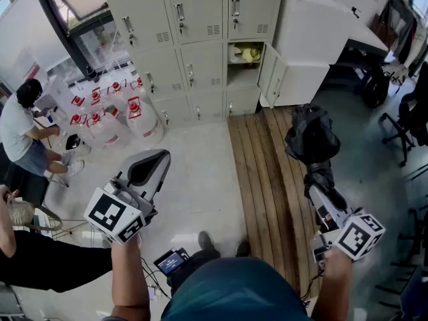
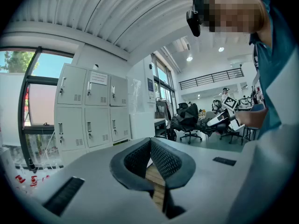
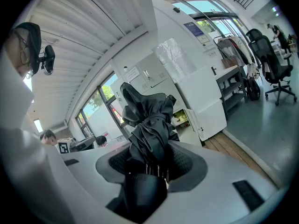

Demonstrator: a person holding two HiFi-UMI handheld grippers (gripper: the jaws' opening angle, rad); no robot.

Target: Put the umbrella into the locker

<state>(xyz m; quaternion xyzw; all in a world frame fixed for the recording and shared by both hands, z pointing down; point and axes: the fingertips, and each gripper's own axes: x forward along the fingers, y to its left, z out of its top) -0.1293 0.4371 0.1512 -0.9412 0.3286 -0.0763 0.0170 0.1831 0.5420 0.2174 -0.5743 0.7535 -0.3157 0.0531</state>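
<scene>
Nearest, the left gripper (image 1: 152,168) has its jaws together, with nothing between them. The right gripper (image 3: 150,164) is clamped on the folded black umbrella (image 1: 311,136), above the wooden boards (image 1: 257,179). The open locker compartment (image 1: 245,75) stands well beyond.

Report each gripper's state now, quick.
Left gripper: shut, nothing held.
Right gripper: shut on the folded black umbrella.
</scene>
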